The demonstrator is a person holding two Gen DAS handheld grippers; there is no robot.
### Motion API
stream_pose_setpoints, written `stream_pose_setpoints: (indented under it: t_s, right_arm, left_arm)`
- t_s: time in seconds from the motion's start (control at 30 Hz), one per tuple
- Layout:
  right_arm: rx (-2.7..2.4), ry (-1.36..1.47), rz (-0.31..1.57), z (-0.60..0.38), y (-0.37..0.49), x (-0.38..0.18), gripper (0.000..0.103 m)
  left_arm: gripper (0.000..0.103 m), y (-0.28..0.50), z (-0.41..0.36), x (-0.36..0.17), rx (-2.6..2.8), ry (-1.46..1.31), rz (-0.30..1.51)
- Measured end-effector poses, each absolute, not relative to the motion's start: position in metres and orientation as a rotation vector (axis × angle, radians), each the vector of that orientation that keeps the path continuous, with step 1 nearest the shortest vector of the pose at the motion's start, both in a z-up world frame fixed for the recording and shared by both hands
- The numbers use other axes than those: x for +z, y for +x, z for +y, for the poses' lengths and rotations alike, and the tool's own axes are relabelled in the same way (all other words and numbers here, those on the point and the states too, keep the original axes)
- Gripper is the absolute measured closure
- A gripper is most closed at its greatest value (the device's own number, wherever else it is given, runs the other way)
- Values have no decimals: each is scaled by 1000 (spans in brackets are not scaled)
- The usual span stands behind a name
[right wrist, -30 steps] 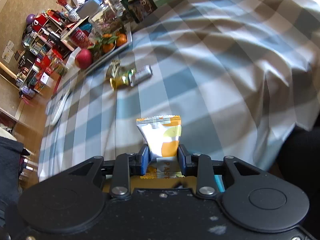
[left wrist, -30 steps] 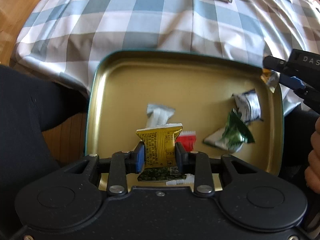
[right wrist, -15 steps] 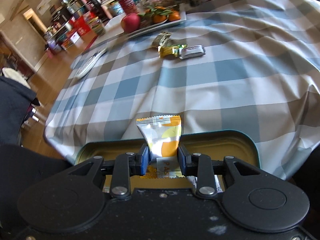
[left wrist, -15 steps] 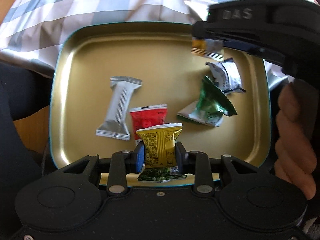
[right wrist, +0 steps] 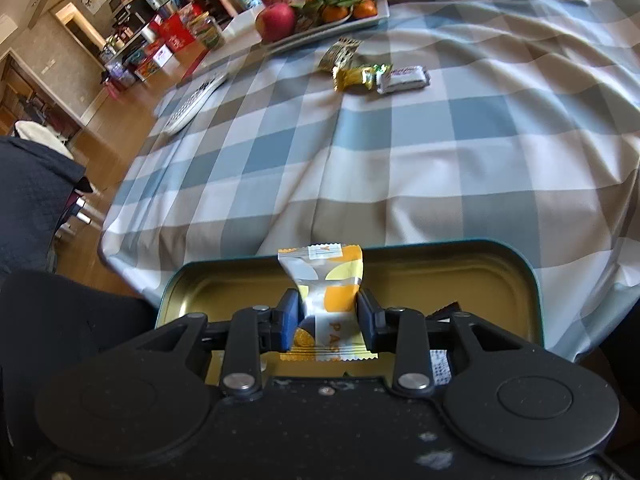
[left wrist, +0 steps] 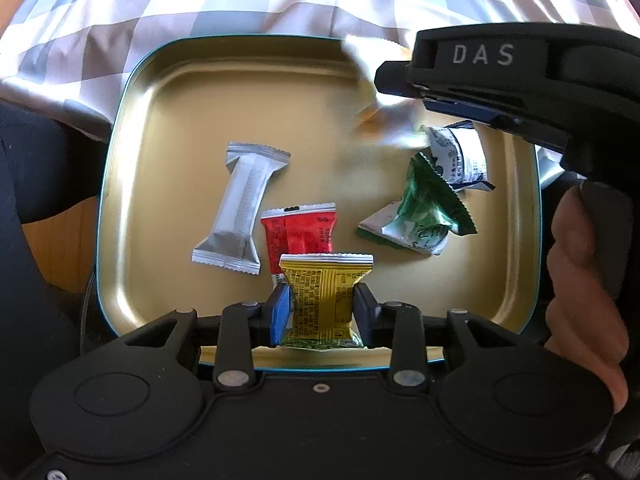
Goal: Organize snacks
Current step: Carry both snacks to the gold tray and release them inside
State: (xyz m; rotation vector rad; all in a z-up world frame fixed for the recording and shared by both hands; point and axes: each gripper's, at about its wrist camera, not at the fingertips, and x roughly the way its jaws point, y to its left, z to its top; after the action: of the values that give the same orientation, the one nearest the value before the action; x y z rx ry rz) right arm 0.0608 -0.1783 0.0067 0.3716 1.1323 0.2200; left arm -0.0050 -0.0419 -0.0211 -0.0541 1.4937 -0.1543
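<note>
A gold tray with a teal rim point(left wrist: 168, 92) sits below the table edge. In it lie a silver bar packet point(left wrist: 240, 208), a red packet point(left wrist: 300, 232), a green packet point(left wrist: 424, 212) and a white-and-dark packet point(left wrist: 460, 156). My left gripper point(left wrist: 322, 308) is shut on a yellow packet point(left wrist: 324, 292) above the tray's near side. My right gripper point(right wrist: 328, 316) is shut on a white-and-orange packet point(right wrist: 328, 280) above the tray point(right wrist: 460, 268); in the left wrist view this packet point(left wrist: 384, 120) looks blurred under the right gripper's body point(left wrist: 500, 80).
The checked tablecloth point(right wrist: 440, 140) carries a gold packet point(right wrist: 352, 76), a white bar point(right wrist: 404, 78) and a patterned packet point(right wrist: 340, 52). A fruit plate point(right wrist: 320, 20) and a remote point(right wrist: 196, 102) lie farther back. My hand point(left wrist: 584, 280) is at the tray's right side.
Both grippers have moved from the table toward the tray and now hang over it, each still holding its packet. The right gripper has swung farther in over the tray's far right part.
</note>
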Motion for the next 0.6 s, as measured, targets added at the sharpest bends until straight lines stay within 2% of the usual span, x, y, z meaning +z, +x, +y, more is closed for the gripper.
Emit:
stream_pose_setpoints:
  t_s: [0.6]
  right_arm:
    - [189, 408, 1129, -186, 61, 6, 68]
  left_arm:
    - [59, 7, -7, 0, -88, -159, 1465]
